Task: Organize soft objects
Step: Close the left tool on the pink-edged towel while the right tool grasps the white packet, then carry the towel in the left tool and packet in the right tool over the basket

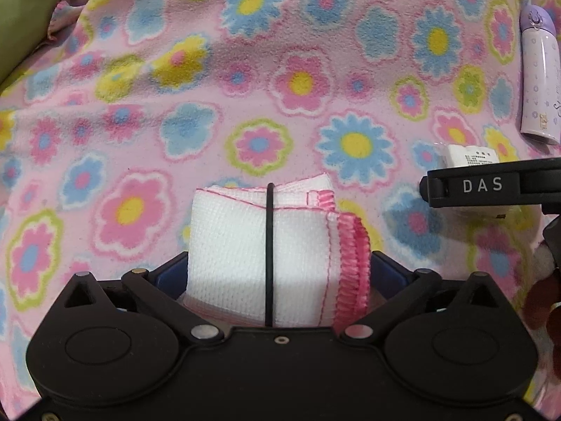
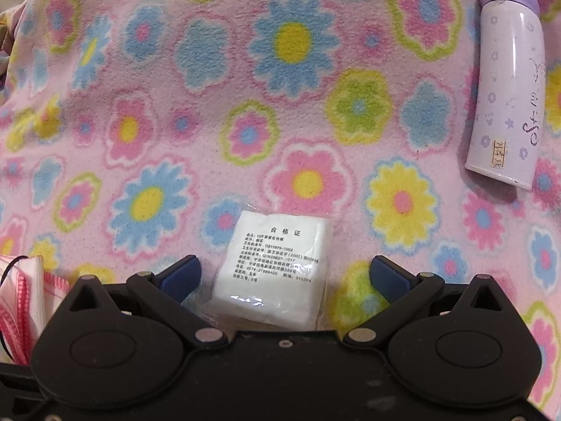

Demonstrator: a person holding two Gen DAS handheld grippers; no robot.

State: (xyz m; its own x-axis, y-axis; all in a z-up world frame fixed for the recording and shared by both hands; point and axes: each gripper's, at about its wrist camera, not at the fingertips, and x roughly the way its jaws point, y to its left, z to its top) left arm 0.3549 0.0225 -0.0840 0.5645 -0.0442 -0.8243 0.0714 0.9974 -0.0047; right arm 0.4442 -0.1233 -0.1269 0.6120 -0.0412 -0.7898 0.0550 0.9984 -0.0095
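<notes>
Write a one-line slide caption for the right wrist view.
Open right claw straddling a wrapped pack of cotton pads on a flowered blanket, with a lilac bottle lying at the far right.

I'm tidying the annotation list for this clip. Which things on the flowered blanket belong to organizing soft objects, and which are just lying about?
Part of the job:
- folded white cloth with pink trim, between the open left tool
- wrapped pack of white cotton pads, between the open right tool

Just lying about:
- purple and white bottle
- green cushion
- flowered blanket underneath
</notes>
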